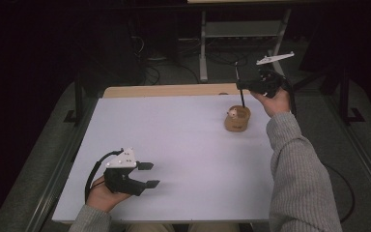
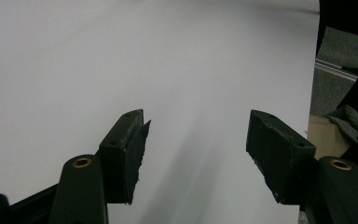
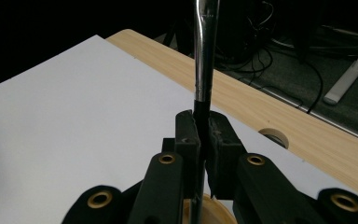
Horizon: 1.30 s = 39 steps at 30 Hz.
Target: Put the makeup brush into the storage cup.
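White tabletop point(image 1: 183, 145) open around left gripper point(image 1: 149, 175), jaws apart, empty | right gripper point(image 1: 241, 86) clamps metal spoon handle point(image 3: 204, 56) | wooden bowl point(image 1: 237, 119) at its 6 o'clock, near far edge.

The worktop point(image 1: 174, 140) is plain white with a pale wood strip along its far edge. The bowl point(image 1: 237, 119) is light tan wood, holding something whitish. The spoon point(image 3: 204, 51) has a shiny silver handle, dark where it is clamped. Both claws, left point(image 1: 149, 175) and right point(image 3: 204, 135), are matt black with brass-coloured rivets and grey-white top plates. The sleeve point(image 1: 297, 169) is grey ribbed knit.
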Available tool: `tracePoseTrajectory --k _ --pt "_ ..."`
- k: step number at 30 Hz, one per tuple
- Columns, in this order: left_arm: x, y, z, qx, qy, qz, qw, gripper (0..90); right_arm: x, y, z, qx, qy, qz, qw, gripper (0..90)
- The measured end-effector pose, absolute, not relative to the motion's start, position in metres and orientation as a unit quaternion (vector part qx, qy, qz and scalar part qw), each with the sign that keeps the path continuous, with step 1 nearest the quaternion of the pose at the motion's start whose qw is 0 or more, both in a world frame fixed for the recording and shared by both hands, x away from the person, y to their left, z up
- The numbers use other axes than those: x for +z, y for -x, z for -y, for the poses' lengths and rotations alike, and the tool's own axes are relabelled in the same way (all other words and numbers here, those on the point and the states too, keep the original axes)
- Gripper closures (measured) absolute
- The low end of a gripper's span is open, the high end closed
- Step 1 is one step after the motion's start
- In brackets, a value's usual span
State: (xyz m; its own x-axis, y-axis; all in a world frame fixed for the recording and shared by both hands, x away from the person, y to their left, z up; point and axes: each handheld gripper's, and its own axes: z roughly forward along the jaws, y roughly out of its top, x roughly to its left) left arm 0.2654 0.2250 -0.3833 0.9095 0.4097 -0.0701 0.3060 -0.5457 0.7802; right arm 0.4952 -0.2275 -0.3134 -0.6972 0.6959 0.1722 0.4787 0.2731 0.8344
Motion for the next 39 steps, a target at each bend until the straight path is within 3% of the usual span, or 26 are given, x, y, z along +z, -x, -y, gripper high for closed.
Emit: tracePoseTrajectory --k 39 --pt "-0.384 -0.265 -0.223 0.061 -0.878 -0.205 0.429 34.8 -0.342 -0.496 0.233 0.467 -0.403 -0.78 0.11 83.4"
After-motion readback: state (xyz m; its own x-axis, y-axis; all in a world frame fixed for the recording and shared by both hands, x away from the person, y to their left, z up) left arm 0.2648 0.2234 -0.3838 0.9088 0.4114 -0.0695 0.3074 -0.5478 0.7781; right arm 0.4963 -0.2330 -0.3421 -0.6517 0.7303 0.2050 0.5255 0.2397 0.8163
